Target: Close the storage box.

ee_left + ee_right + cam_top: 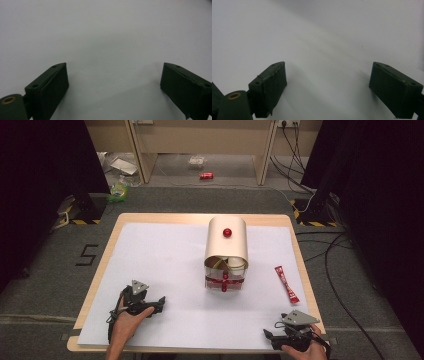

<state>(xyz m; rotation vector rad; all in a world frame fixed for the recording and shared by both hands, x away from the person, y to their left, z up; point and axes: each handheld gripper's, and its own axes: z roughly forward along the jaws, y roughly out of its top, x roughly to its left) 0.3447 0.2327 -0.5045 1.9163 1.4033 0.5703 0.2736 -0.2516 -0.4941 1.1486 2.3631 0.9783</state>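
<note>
Resting on the white sheet [165, 270] near the table's [165, 218] front edge, the left gripper [159, 303] and right gripper [268, 335] both gape wide, holding nothing; the cream container [227, 245] with red knob [227, 232] stands mid-table, well apart, a red sachet [286, 283] to its right

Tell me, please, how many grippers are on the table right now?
2: the left gripper rests near the table's front-left edge, and the right gripper at the front-right corner, both with jaws open over the white sheet.
</note>
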